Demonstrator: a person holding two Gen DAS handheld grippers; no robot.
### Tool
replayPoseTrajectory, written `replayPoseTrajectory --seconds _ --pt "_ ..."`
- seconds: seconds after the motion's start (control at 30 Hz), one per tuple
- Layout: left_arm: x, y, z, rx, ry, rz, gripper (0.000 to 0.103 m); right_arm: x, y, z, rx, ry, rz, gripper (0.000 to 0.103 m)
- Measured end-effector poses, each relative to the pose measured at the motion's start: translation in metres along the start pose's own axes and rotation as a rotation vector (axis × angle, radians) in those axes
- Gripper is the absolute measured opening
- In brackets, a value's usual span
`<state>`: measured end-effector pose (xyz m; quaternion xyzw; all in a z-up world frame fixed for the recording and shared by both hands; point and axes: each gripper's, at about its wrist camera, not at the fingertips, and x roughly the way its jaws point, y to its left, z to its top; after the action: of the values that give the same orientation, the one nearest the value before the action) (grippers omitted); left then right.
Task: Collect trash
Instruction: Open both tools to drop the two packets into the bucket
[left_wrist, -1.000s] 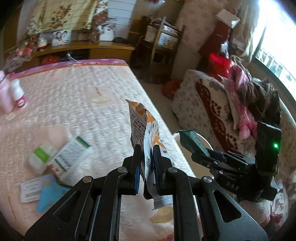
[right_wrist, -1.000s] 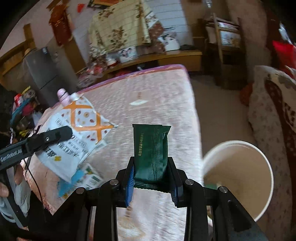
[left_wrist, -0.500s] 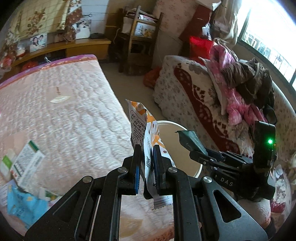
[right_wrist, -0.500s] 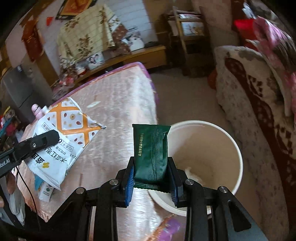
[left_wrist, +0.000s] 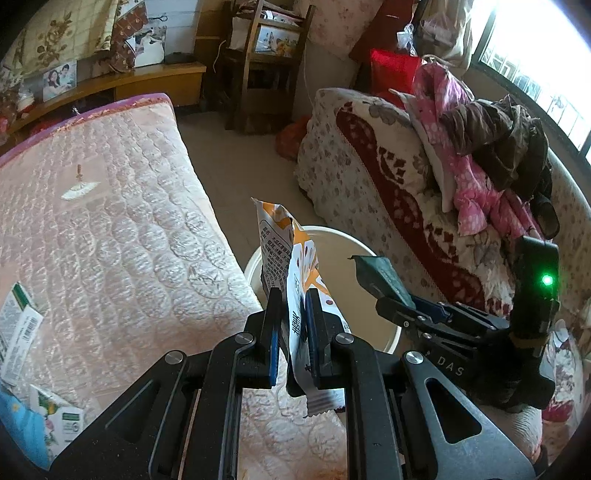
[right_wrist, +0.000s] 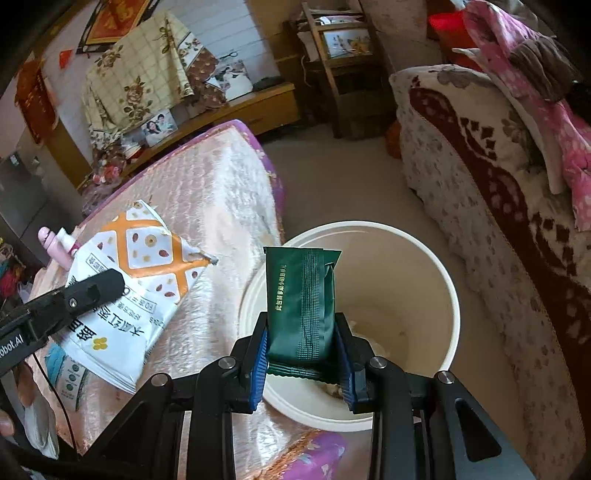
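while the left gripper (left_wrist: 291, 328) clamps a snack bag (left_wrist: 291, 280), the right gripper (right_wrist: 301, 354) pinches a green packet (right_wrist: 301, 302) over the bucket (right_wrist: 413, 243).

Hard daylight glare from the window (left_wrist: 532, 70) at upper right, dim fisheye-curved corners, sharp focus throughout.

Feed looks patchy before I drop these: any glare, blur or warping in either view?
Left wrist view: the window is blown out at top right, fisheye bends the mattress edge, and the orange-and-white wrapper stays sharp. Right wrist view: even light, the green packet and bucket crisp, corners dark.
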<state>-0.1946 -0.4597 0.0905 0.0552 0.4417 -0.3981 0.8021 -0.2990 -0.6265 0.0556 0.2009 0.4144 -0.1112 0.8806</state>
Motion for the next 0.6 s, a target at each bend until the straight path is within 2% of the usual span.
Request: replayPoseTrajectory --seconds 0.3,0.4,0.6 --pt "0.019 -0.004 -0.002 0.009 0.018 0.019 0.01 0.012 -0.016 0.0 0.036 0.009 -0.017 0.031" --pt "0.022 -0.007 -0.003 0.013 0.015 0.03 0.01 0.014 -0.019 0.0 0.057 0.007 -0.026 0.043" --pt "0.028 -0.004 -0.003 0.002 0.035 0.033 0.013 0.018 -0.023 -0.002 0.071 0.013 -0.03 0.047"
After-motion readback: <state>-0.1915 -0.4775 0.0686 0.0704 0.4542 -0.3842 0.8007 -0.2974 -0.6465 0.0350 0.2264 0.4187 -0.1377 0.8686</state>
